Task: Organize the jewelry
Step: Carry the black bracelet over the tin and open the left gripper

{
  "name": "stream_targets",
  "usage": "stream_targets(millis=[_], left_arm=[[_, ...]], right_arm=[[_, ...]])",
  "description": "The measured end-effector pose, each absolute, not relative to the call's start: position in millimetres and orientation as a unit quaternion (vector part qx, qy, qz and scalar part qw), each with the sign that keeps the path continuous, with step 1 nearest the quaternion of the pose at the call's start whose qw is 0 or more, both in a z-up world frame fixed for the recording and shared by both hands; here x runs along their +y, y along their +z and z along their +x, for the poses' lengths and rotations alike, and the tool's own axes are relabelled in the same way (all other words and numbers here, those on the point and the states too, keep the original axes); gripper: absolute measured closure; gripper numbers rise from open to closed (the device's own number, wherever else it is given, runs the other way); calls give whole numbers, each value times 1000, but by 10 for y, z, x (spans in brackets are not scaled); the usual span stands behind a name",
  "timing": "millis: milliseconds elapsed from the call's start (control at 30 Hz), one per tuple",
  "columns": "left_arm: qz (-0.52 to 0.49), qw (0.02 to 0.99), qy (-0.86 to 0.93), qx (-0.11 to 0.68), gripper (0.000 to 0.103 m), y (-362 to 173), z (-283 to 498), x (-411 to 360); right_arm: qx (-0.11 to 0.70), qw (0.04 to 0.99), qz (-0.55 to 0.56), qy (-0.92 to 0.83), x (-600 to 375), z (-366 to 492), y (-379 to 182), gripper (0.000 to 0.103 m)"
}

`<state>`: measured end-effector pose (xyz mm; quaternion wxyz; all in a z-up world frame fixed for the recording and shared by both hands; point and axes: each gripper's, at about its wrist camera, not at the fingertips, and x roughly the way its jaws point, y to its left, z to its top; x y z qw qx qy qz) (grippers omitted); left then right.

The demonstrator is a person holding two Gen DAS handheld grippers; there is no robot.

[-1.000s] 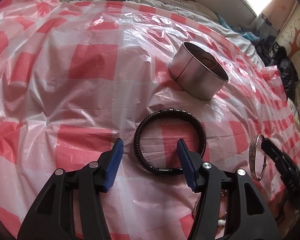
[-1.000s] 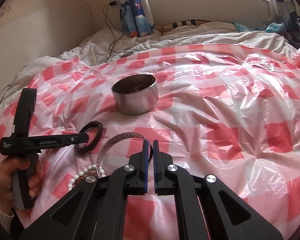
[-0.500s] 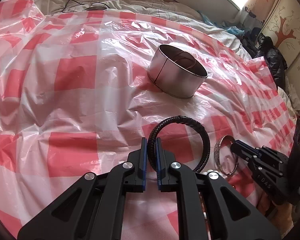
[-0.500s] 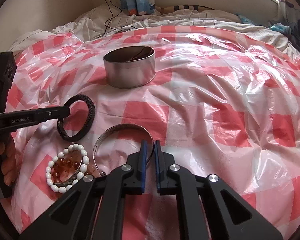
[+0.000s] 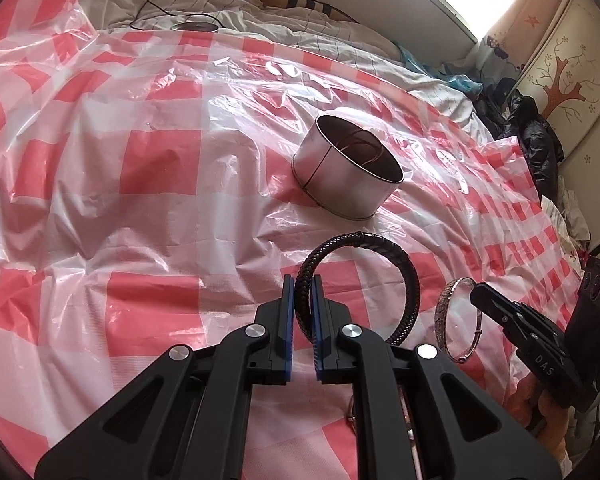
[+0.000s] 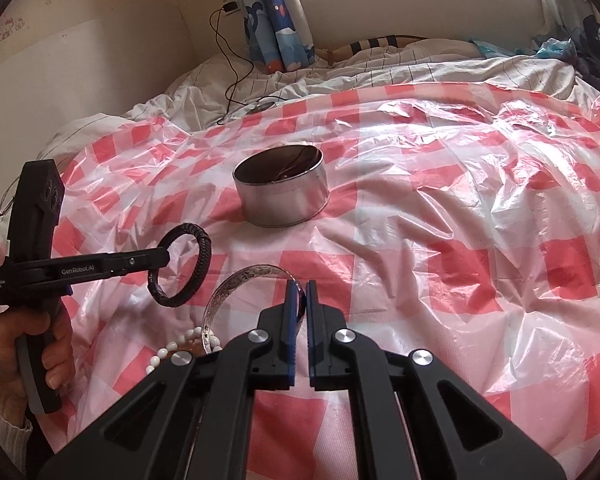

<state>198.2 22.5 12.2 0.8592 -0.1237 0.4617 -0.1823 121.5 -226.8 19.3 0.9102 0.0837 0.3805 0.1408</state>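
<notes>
My left gripper (image 5: 302, 286) is shut on a black braided bracelet (image 5: 384, 244) and holds it upright above the sheet; it also shows in the right wrist view (image 6: 204, 248). My right gripper (image 6: 299, 292) is shut on a silver bangle (image 6: 236, 284), also seen in the left wrist view (image 5: 446, 300), lifted off the sheet. A round metal tin (image 5: 348, 172), open on top with thin wire jewelry inside, stands ahead of both grippers (image 6: 284, 196). A white bead bracelet (image 6: 168, 350) lies below the bangle.
A crinkled red-and-white checked plastic sheet (image 5: 160, 160) covers the bed. A black charger cable (image 6: 232, 80) lies on the bedding at the back. Dark clothes (image 5: 536, 140) are piled at the right edge near a wardrobe.
My left gripper closed on the black bracelet and lifted it. My right gripper, shut on the silver bangle throughout, raised it off the sheet.
</notes>
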Motion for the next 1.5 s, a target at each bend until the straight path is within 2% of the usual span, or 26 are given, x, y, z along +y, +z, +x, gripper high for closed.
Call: stream_targets(millis=[400,733,1267,1500], left_arm=[[-119,871,-185,439,96,425,2028,251],[-82,880,-183,431,96,693,2546,12],[-59,867,-172,464,96,435,3253,-438],[-15,854,-161,495,95,297,3447,-594]], right_arm=[[341,918,98,175,-2252,1669,627,98],[331,923,122,154,-2470,1957,592,98],[322,926,144,137,-2658,1981,602,98],[324,924,146,140,-2642,1980,589,98]])
